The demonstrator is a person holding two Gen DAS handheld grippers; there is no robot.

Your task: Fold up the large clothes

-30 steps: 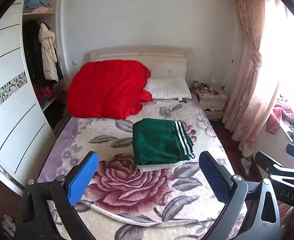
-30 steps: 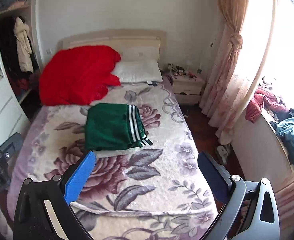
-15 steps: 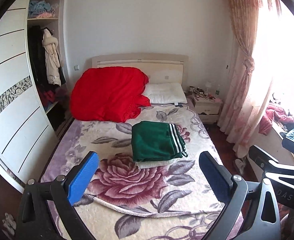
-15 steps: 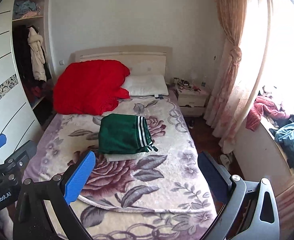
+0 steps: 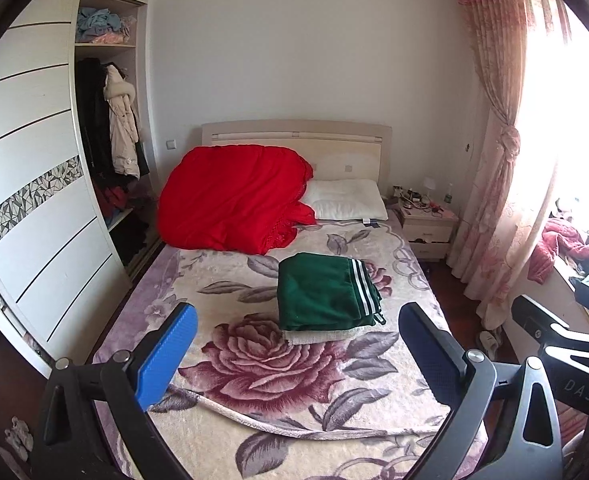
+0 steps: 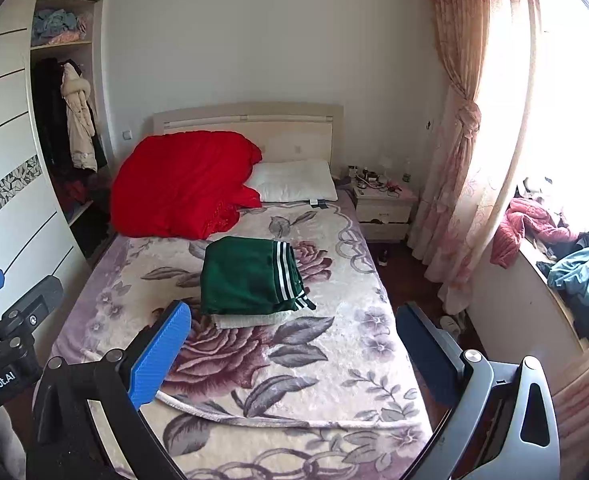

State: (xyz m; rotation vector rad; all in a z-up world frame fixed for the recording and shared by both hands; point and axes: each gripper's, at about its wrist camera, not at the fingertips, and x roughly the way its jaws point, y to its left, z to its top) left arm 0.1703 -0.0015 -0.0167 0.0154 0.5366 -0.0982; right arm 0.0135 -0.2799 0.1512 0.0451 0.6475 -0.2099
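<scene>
Green garment (image 5: 322,291) neatly folded, white-striped

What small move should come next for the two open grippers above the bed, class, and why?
Probably swing the right gripper toward the unfolded clothes heap on the window ledge. The green garment already lies folded on the bed, and both it and the left gripper are empty.

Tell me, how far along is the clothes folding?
Done: a green striped garment lies folded on a folded white one on the bed. In hand: nothing; the left gripper and right gripper are open and empty. Possibly left: loose clothes heaped by the window.
</scene>
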